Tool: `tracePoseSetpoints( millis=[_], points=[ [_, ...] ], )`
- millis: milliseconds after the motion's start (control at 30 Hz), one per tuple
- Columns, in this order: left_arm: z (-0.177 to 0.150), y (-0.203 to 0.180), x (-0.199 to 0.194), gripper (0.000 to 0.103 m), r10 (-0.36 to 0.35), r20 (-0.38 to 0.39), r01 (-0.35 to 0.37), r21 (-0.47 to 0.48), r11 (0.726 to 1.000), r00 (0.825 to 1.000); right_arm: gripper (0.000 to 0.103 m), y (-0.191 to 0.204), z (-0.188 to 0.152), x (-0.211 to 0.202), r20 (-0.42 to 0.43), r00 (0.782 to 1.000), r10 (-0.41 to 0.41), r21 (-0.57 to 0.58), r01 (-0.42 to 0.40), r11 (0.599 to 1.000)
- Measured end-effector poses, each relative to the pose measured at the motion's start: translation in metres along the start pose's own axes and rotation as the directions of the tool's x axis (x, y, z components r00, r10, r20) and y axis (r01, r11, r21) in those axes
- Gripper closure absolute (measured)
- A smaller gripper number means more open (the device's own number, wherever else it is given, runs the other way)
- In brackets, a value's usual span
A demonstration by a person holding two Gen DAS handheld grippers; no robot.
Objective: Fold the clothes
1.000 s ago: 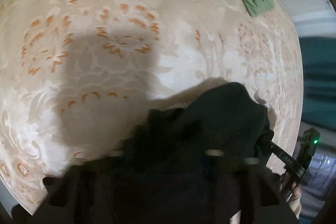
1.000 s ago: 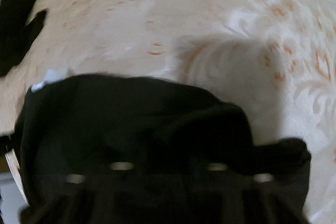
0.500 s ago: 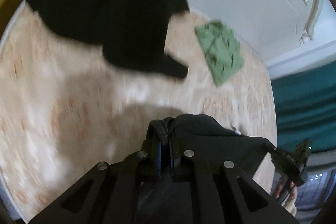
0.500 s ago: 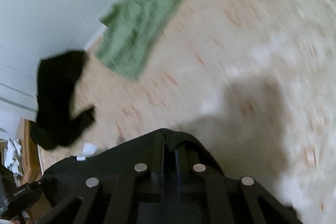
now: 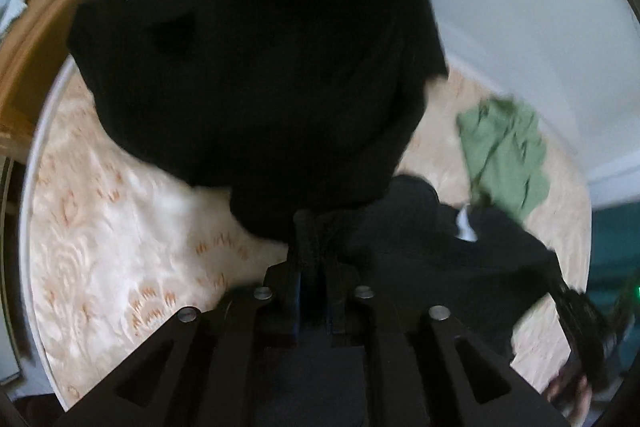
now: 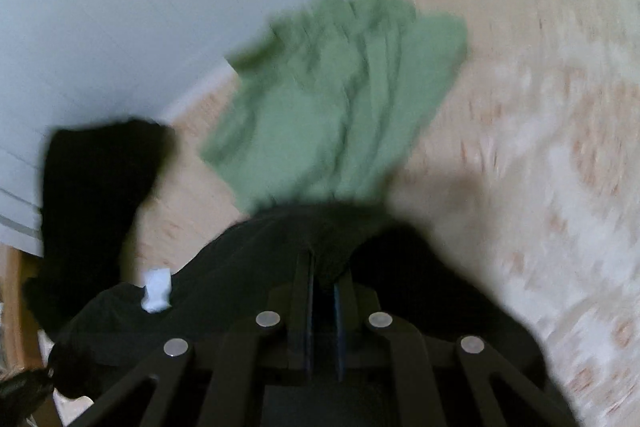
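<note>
A black garment [image 5: 440, 247] hangs stretched between my two grippers above a cream bedspread with orange flowers [image 5: 120, 227]. My left gripper [image 5: 316, 227] pinches a bunched corner of it; its jaws are opening, with the cloth still between the pads. In the right wrist view the same black garment [image 6: 240, 267] drapes over my right gripper [image 6: 324, 259], which is shut on a fold of it. A white label [image 6: 157, 290] shows on the garment. At the left view's lower right edge a hand [image 5: 568, 391] holds the other gripper.
A second black garment [image 5: 260, 67] lies spread at the far side of the bed, against a white wall. A crumpled green garment [image 6: 340, 95] lies right of it. Wooden furniture [image 5: 24, 59] stands beyond the bed's left edge.
Both grippers have risen and travelled toward the wall with the black garment. The other black garment and the green one now loom much larger and closer. Both views are blurred by motion.
</note>
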State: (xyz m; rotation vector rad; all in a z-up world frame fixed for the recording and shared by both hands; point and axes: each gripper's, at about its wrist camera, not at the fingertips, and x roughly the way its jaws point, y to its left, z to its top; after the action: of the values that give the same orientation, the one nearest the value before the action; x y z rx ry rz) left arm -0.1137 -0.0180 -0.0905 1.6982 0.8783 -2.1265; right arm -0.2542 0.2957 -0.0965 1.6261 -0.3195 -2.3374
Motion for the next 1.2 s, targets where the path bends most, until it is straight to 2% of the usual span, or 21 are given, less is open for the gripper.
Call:
tracePoseSetpoints(
  millis=[33,67,100,167,200,233,300,400,533,633,733,800,900,933,1033,1100,1133,1200],
  points=[
    [-0.005,0.004,0.008,0.056,-0.037,-0.067,0.037,0.003,0.999,0.997,0.082,-0.005,-0.005,0.011,-0.037,0.999,-0.026,0.017,0.026,1.000],
    [-0.009,0.010,0.011,0.054,-0.103,-0.117,0.104,0.005,0.995,0.988,0.057,-0.009,-0.011,0.023,-0.075,0.996,-0.050,0.033,0.053,0.998],
    [-0.014,0.020,0.006,0.054,-0.171,-0.138,0.173,0.005,0.985,0.976,0.047,-0.014,-0.017,0.027,-0.096,0.993,-0.067,0.033,0.070,0.997],
    [-0.021,0.042,-0.015,0.050,-0.237,-0.129,0.244,0.038,0.969,0.963,0.044,-0.024,-0.031,0.022,-0.100,0.992,-0.081,-0.002,0.081,0.997],
    [-0.024,0.053,-0.026,0.041,-0.268,-0.123,0.277,0.056,0.959,0.955,0.043,-0.031,-0.038,0.016,-0.094,0.992,-0.089,-0.006,0.089,0.996],
    [-0.029,0.066,-0.039,0.032,-0.269,-0.107,0.278,0.078,0.957,0.957,0.041,-0.042,-0.045,0.004,-0.077,0.994,-0.080,0.022,0.082,0.996],
    [-0.041,0.091,-0.057,0.027,-0.255,-0.078,0.263,0.114,0.958,0.964,0.040,-0.068,-0.064,-0.026,-0.048,0.998,-0.027,0.103,0.031,0.994],
    [-0.069,0.127,-0.059,0.027,-0.239,-0.087,0.248,0.109,0.963,0.967,0.040,-0.094,-0.101,-0.065,-0.050,0.998,0.033,0.180,-0.024,0.983],
    [-0.127,0.169,-0.047,0.027,-0.221,-0.144,0.227,0.032,0.973,0.965,0.040,-0.114,-0.173,-0.102,-0.057,0.998,0.022,0.200,-0.010,0.980],
    [-0.163,0.188,-0.039,0.027,-0.213,-0.202,0.217,-0.004,0.976,0.956,0.040,-0.135,-0.236,-0.116,-0.076,0.994,0.074,0.317,-0.047,0.947],
    [-0.200,0.202,-0.024,0.027,-0.176,-0.295,0.181,-0.011,0.983,0.939,0.040,-0.158,-0.296,-0.119,-0.096,0.990,0.101,0.455,-0.046,0.889],
    [-0.214,0.206,-0.015,0.027,-0.179,-0.340,0.195,0.014,0.981,0.923,0.040,-0.167,-0.326,-0.122,-0.078,0.991,0.109,0.550,-0.048,0.834],
    [-0.215,0.216,-0.015,0.027,-0.249,-0.345,0.250,-0.044,0.967,0.905,0.039,-0.181,-0.371,-0.125,-0.049,0.992,0.116,0.680,-0.052,0.731],
    [-0.217,0.219,-0.017,0.027,-0.242,-0.363,0.243,-0.042,0.969,0.900,0.039,-0.185,-0.382,-0.126,-0.047,0.993,0.107,0.717,-0.041,0.696],
    [-0.224,0.226,-0.022,0.027,-0.205,-0.423,0.214,-0.028,0.976,0.883,0.038,-0.191,-0.400,-0.126,-0.057,0.997,0.050,0.805,0.016,0.592],
    [-0.237,0.235,-0.025,0.027,-0.185,-0.462,0.182,-0.050,0.982,0.867,0.038,-0.188,-0.409,-0.127,-0.021,0.999,0.030,0.848,0.002,0.531],
    [-0.242,0.237,-0.025,0.027,-0.189,-0.471,0.173,-0.077,0.982,0.862,0.038,-0.186,-0.411,-0.126,-0.007,1.000,0.027,0.863,-0.008,0.505],
    [-0.252,0.241,-0.023,0.027,-0.216,-0.472,0.165,-0.146,0.975,0.855,0.037,-0.183,-0.412,-0.125,-0.002,1.000,0.001,0.876,0.001,0.481]
  ],
)
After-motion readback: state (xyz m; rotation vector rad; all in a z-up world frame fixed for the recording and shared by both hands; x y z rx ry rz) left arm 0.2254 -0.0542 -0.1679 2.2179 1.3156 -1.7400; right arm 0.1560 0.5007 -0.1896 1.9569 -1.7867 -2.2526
